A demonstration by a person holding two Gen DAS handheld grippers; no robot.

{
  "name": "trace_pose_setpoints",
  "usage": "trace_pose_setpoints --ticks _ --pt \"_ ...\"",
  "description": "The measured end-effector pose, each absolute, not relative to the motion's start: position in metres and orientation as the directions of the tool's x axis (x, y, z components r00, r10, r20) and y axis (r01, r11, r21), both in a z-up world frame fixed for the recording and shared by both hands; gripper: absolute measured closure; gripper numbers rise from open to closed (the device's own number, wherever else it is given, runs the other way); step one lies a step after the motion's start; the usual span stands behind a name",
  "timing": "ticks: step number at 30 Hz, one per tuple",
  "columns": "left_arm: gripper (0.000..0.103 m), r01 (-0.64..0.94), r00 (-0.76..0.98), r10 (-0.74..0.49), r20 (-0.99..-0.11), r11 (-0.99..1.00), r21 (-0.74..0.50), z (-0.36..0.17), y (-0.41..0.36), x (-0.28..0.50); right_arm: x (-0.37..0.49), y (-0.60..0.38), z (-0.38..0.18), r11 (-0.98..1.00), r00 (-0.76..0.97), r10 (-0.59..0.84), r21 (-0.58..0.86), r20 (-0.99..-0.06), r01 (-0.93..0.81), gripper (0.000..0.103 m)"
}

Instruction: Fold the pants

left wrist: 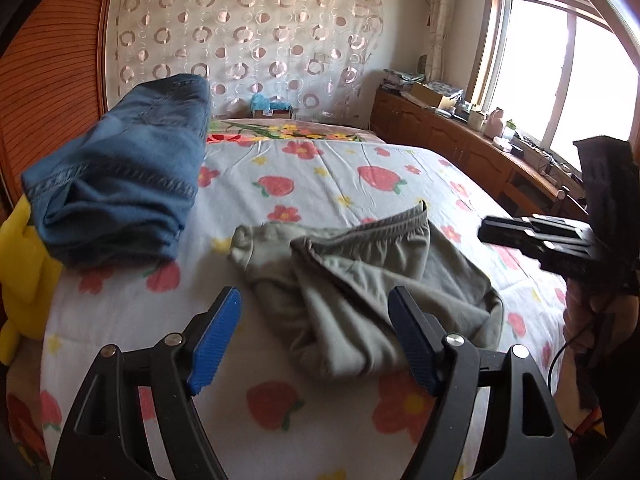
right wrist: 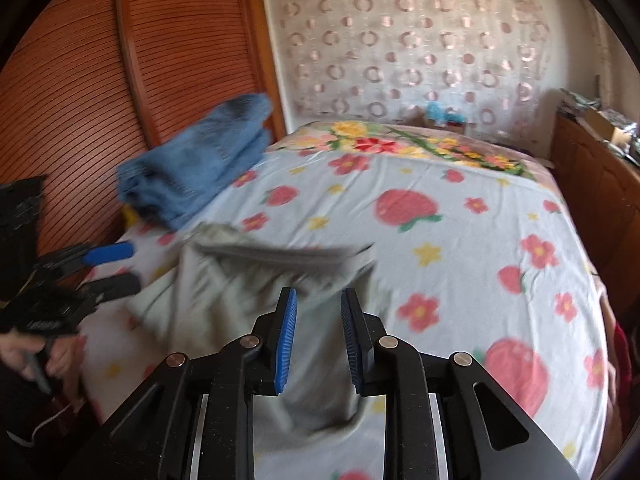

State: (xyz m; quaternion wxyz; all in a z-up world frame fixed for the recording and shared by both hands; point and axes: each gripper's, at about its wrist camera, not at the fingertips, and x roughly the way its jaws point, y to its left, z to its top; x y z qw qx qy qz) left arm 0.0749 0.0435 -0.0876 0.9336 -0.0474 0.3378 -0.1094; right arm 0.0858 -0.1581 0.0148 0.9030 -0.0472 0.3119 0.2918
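1. A bed (left wrist: pixel 360 200) under a sheet printed with strawberries and flowers fills both wrist views; its near edge is cut off by the frames, and its far end meets a curtain (left wrist: pixel 248 32) patterned with rings.
2. Folded blue jeans (left wrist: pixel 120 184) sit at the bed's left side beside a slatted wooden door (right wrist: pixel 120 80), resting partly on something yellow (left wrist: pixel 20 280) whose shape cannot be made out.
3. The grey pants (left wrist: pixel 360 288) lie crumpled near the bed's front edge, waistband toward the far end; in the right wrist view they are blurred and partly hidden behind the jaws.
4. The left gripper (left wrist: pixel 316 340) hovers above the pants, jaws spread wide and holding nothing.
5. The right gripper (right wrist: pixel 319 340) is over the grey cloth, jaws parted with a narrow gap; whether fabric is caught between them cannot be told through the blur.
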Motion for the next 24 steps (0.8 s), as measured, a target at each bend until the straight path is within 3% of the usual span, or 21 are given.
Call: trace_pose_setpoints --ticks 9,21,24 --pt "0.026 0.123 0.763 -0.192 -0.617 0.98 -0.154 -0.089 0.061 0.06 0.03 -0.141 -0.004 0.759 0.542 0.573 0.148 -0.614 -0.634 0.079" --pt "0.026 0.108 0.762 -0.179 -0.622 0.983 -0.151 -0.096 0.064 0.056 0.017 -0.132 -0.022 0.715 0.467 0.562 0.117 -0.682 -0.689 0.076" --pt "0.026 0.102 0.762 -0.178 -0.622 0.982 -0.156 -0.097 0.066 0.056 0.014 -0.135 -0.024 0.711 0.461 0.561 0.115 -0.688 -0.693 0.067"
